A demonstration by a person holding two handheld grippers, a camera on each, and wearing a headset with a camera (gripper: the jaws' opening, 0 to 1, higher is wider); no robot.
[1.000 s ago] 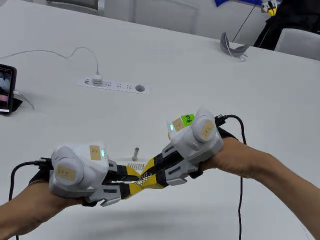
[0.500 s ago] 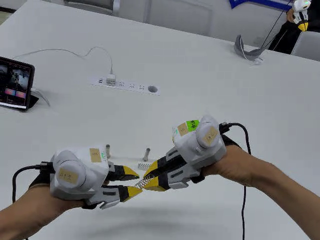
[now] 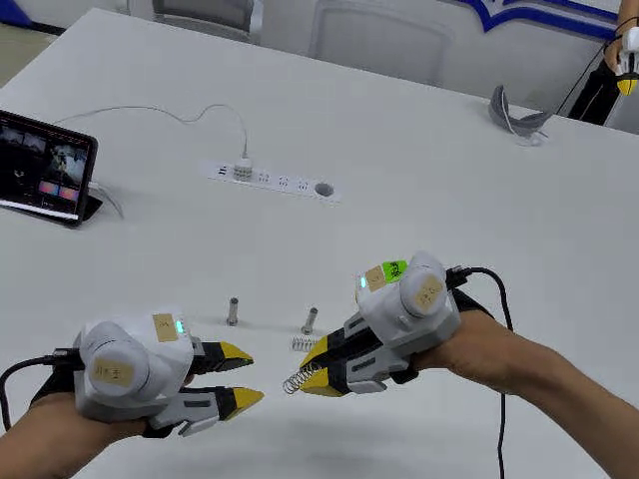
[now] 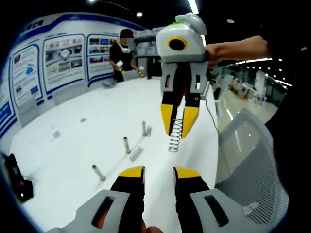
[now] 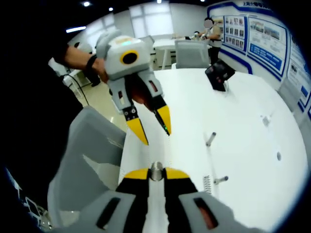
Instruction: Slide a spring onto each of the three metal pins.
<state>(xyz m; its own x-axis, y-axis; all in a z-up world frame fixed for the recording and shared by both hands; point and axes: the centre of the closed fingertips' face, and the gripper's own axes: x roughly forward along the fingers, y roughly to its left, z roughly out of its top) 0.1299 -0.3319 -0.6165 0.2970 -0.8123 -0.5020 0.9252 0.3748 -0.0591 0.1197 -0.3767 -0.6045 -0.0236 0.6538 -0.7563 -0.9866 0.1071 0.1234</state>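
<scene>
My right gripper (image 3: 310,368) is shut on a small metal spring (image 3: 295,380), which sticks out from its yellow tips above the table. In the left gripper view the same spring (image 4: 175,141) hangs from the right gripper (image 4: 177,124). My left gripper (image 3: 245,374) stands open and holds nothing, a short way left of the spring. Two upright metal pins (image 3: 233,310) (image 3: 311,319) stand on the white table just beyond the jaws. A third pin (image 4: 144,128) appears farther off in the left gripper view. A loose spring (image 3: 303,343) lies by the right-hand pin.
A white power strip (image 3: 275,181) with a plugged-in cable lies mid-table. A tablet (image 3: 45,168) stands at the left edge. A grey curved object (image 3: 517,110) sits at the far right. A person stands in the background.
The two grippers, jaws together at the spring a second ago, have drawn apart. The left one has moved back left and stands open; the spring stays in the right one.
</scene>
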